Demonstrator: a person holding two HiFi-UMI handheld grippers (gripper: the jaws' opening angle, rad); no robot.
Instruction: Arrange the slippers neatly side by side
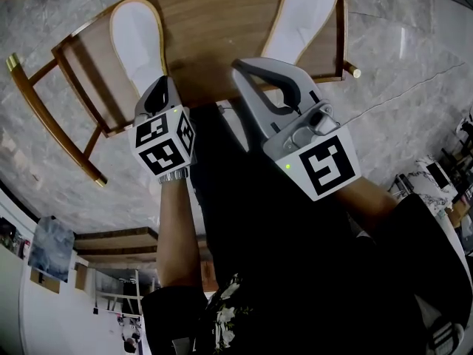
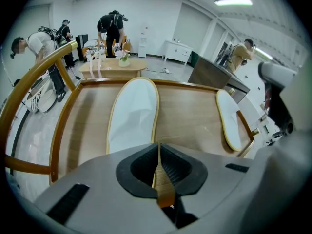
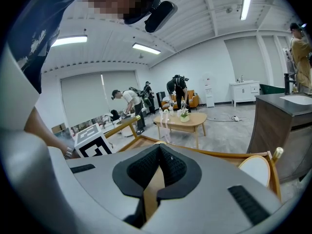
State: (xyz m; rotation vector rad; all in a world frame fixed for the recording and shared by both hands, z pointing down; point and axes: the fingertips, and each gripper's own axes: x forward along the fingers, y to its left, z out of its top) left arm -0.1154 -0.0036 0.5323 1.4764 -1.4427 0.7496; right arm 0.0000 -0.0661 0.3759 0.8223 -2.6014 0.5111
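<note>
Slipper (image 2: 131, 116) rim sits pinched in the left tool (image 2: 158, 155).

Our left tongs (image 2: 158, 155) and right tongs (image 3: 157, 156) had smooth grey shells. Each had black ribbed pads (image 2: 142, 165) set in a rounded black surround, and dark rectangular slots (image 2: 68, 204) in the casing. Each carried a white cube (image 1: 164, 143) printed with black square markers, and a small green light (image 1: 287, 166) glowed beside the right one's cube. We wore a metal watch band (image 1: 172, 176) on the left wrist, a dark short-sleeved top (image 1: 222, 305) with a pale floral print, and black trousers (image 1: 259, 220).
</note>
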